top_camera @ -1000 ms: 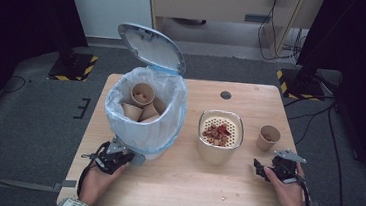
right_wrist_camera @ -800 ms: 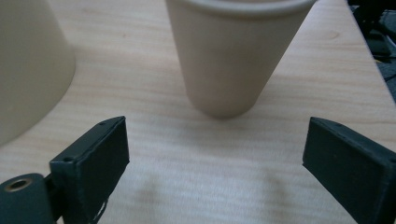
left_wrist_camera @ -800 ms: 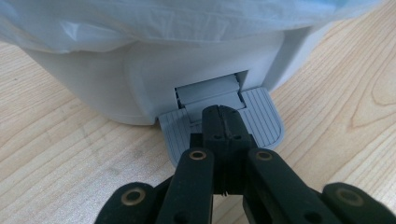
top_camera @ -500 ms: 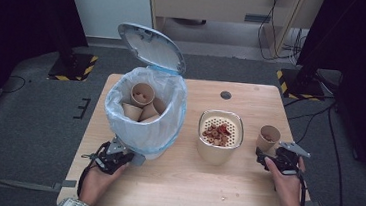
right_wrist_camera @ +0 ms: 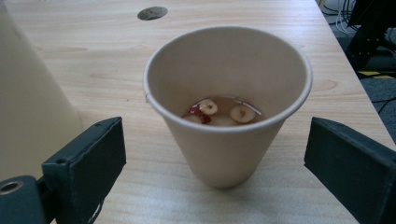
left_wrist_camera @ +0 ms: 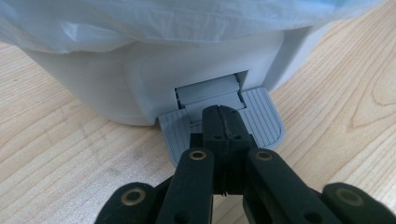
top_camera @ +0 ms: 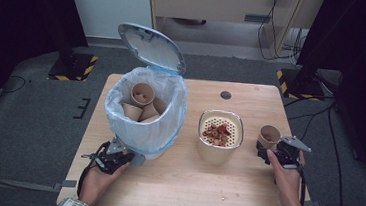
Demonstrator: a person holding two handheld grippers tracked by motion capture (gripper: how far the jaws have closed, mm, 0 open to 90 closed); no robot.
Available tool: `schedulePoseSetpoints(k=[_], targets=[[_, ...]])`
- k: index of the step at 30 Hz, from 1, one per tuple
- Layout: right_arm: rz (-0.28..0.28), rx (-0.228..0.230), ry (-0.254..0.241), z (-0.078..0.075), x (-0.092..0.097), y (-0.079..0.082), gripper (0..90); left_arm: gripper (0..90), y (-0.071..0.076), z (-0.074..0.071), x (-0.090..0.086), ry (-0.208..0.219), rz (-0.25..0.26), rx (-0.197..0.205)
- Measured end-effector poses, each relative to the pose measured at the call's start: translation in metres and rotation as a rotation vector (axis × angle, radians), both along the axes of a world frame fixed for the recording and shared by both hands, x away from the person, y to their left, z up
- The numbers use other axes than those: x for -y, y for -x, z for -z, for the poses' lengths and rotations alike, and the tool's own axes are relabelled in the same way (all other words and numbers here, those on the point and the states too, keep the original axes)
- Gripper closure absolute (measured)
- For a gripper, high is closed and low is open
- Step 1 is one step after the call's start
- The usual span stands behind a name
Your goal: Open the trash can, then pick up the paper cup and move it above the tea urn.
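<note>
- Left gripper: black jaws pressed together, tips on the ribbed grey pedal of the white bin.
- Right gripper: jaws spread wide, flanking the tapered paper cup, untouched, near the table's right edge.
- Beyond: perforated cream strainer bowl.

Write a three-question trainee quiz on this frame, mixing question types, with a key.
1. True or false: the right gripper is shut on the paper cup.
2. What does the shut left gripper press on? A) pedal B) lid C) strainer bowl
3. What sits in the bin?

Key:
1. False; the jaws are open beside it.
2. A, the bin's pedal.
3. Used paper cups.
</note>
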State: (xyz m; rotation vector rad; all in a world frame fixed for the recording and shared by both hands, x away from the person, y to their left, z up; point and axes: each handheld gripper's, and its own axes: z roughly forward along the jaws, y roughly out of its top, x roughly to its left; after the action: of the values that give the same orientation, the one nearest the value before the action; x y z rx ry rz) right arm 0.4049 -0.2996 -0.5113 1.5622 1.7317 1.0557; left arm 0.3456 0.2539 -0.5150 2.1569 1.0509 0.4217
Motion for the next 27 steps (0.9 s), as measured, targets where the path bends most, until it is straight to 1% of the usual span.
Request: schedulePoseSetpoints(k=[1, 2, 5, 11, 17, 20, 27], targets=[[0.002, -0.002, -0.006, -0.001, 0.0, -0.001, 5.7, 90.0, 0.0, 0.0, 0.0, 0.0, -0.001, 0.0], [0.002, 0.007, -0.004, -0.001, 0.001, -0.002, 5.7, 90.0, 0.0, 0.0, 0.0, 0.0, 0.0, 0.0], [-0.003, 0.01, -0.005, -0.002, 0.001, -0.003, 5.7, 90.0, 0.0, 0.0, 0.0, -0.001, 0.001, 0.001], [-0.016, 0.016, -0.013, 0.0, -0.001, -0.006, 5.7, 90.0, 0.0, 0.0, 0.0, -0.003, 0.001, 0.002], [-0.024, 0.02, -0.004, -0.003, -0.003, -0.007, 5.9, 90.0, 0.0, 0.0, 0.0, -0.003, 0.001, 0.0], [-0.026, 0.022, 0.011, -0.006, -0.003, -0.01, 5.8, 90.0, 0.0, 0.0, 0.0, -0.005, 0.001, 0.001], [-0.022, 0.037, 0.012, -0.008, -0.002, -0.015, 7.4, 90.0, 0.0, 0.0, 0.0, -0.001, 0.003, 0.001]])
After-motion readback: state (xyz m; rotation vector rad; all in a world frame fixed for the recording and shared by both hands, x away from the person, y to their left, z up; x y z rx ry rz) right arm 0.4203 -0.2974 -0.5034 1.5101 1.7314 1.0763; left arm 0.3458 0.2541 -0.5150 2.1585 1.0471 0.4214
